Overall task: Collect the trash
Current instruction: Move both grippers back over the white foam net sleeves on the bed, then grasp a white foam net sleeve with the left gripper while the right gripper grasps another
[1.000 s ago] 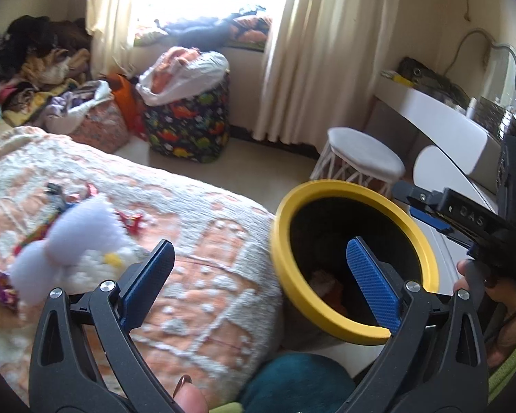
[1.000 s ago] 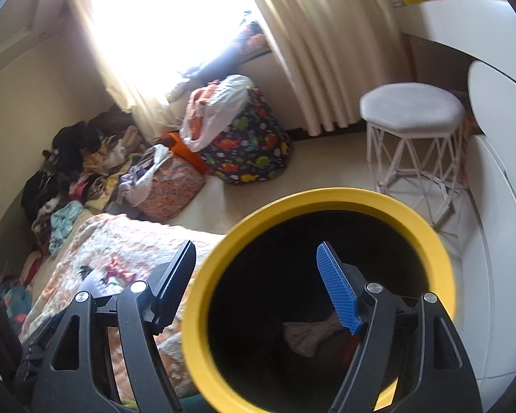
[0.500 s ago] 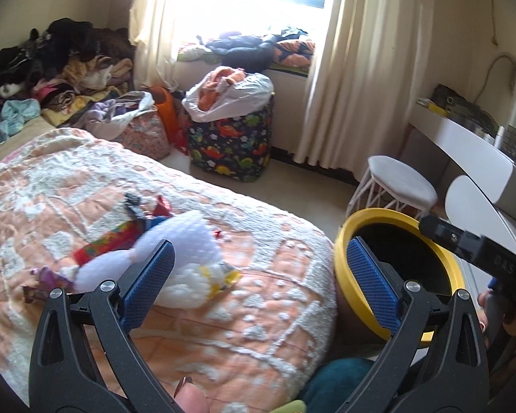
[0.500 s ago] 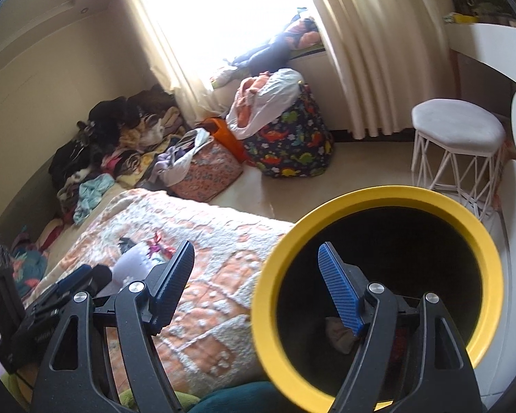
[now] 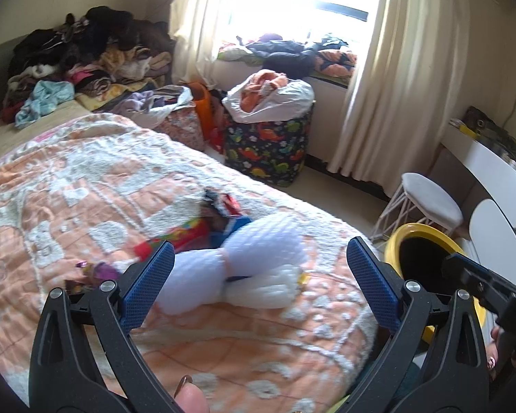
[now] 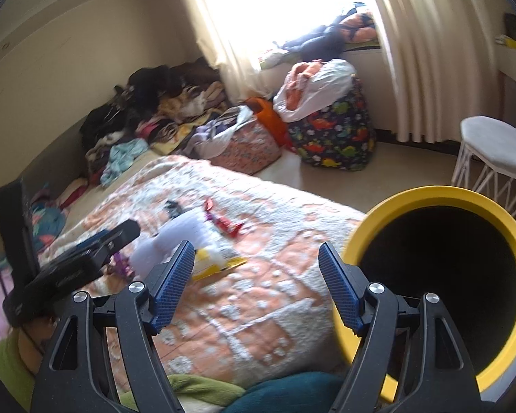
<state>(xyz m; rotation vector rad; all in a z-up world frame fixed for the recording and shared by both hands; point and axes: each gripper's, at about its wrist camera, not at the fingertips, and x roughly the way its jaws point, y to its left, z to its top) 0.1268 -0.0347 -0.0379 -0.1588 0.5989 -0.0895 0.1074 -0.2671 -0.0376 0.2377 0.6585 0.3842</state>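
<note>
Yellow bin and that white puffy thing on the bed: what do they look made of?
The yellow bin looks like smooth moulded plastic: even colour, thick rounded rim, dark inside. The white puffy thing looks like soft quilted foam or bubble wrap, with a faint grid texture and pinched middle; blur leaves that open. It lies on a tufted blanket.

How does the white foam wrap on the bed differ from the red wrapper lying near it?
The white foam wrap is far bigger than the red wrapper. The foam wrap is pale, puffy and pinched in the middle like a bow; the red wrapper is shiny, flat and crinkled. The foam wrap lies nearer the bed's foot edge, the red wrapper further in. Both rest loose on the orange-and-white blanket, held by neither gripper.
</note>
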